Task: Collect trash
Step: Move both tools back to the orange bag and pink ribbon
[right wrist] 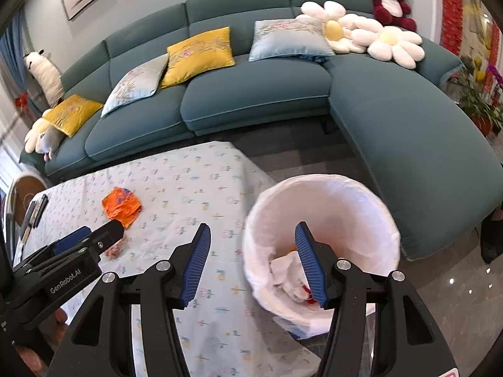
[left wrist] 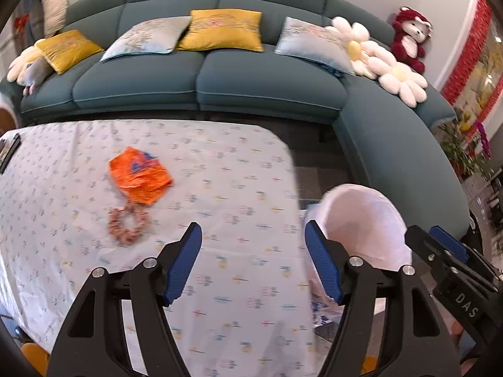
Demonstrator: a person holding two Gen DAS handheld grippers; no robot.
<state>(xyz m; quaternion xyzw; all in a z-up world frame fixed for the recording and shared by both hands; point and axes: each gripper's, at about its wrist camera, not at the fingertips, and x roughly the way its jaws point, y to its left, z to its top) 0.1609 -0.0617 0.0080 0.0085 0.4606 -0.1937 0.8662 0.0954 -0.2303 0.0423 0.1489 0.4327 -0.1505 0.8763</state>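
A crumpled orange wrapper [left wrist: 140, 177] lies on the table's patterned cloth [left wrist: 220, 169], with a pink hair scrunchie [left wrist: 127, 225] just in front of it. My left gripper [left wrist: 253, 260] is open and empty, above the cloth, to the right of both. The wrapper also shows in the right wrist view [right wrist: 122, 206]. A white-lined trash bin [right wrist: 323, 216] stands off the table's right edge, holding crumpled white and red trash [right wrist: 290, 275]. My right gripper [right wrist: 253, 262] is open and empty over the bin's near rim. The left gripper's body [right wrist: 78, 251] hides most of the scrunchie there.
A teal corner sofa [left wrist: 251, 81] with yellow and pale blue cushions, flower pillows and a red plush bear [left wrist: 410, 36] runs behind and to the right of the table. A dark remote [right wrist: 34, 212] lies at the table's far left. Potted plants [right wrist: 478, 100] stand far right.
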